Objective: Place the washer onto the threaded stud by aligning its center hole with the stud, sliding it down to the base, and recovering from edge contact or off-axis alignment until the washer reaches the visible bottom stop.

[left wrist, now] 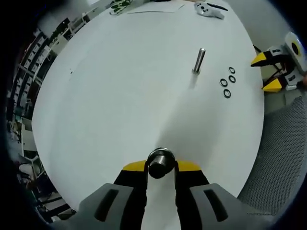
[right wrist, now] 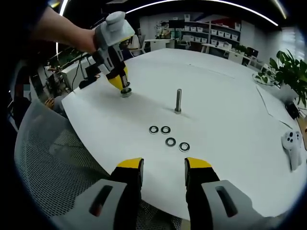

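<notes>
A threaded stud (left wrist: 198, 60) (right wrist: 178, 100) stands upright on the round white table (left wrist: 120, 96) (right wrist: 230, 120). Several dark metal washers (left wrist: 228, 81) (right wrist: 169, 136) lie flat beside it, apart from it. My left gripper (left wrist: 160, 166) (right wrist: 120, 79) is shut on a second short metal stud (left wrist: 160, 162) (right wrist: 125, 90), whose lower end rests on the table near the edge. A hand holds that gripper in the right gripper view. My right gripper (right wrist: 163, 167) (left wrist: 267, 72) is open with nothing between its jaws, hovering just off the table edge in front of the washers.
A white game controller (left wrist: 208, 9) (right wrist: 291, 141) lies at the table's far side. A grey mesh chair (left wrist: 283, 158) (right wrist: 48, 158) sits beside the table edge. A potted plant (right wrist: 288, 72) and shelving stand beyond.
</notes>
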